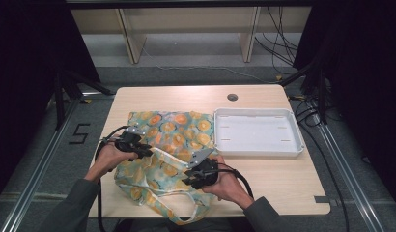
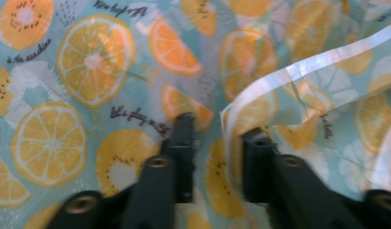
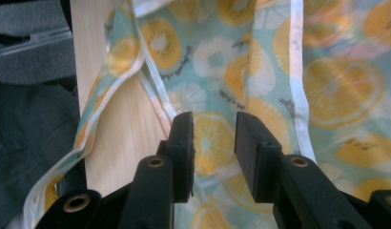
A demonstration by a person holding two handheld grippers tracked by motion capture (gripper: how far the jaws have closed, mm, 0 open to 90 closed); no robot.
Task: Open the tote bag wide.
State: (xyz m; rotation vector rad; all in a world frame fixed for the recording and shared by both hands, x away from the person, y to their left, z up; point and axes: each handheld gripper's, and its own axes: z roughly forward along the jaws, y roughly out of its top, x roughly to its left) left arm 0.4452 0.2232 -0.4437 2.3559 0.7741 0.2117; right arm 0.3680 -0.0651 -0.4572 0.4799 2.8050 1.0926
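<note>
Hands (image 1: 111,155) hold both claws low over the fruit-print bag (image 1: 173,133).

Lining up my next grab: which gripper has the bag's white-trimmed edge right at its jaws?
The left gripper: the bag's white-trimmed edge runs down between its jaws.

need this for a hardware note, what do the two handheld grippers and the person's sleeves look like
Both the left gripper and right gripper are black, each with a grey three-cornered plate on top and a black cable trailing back. Up close, the jaws are flat black bars with round metal-ringed screw holes lower down. The sleeves are dark grey-green.
</note>
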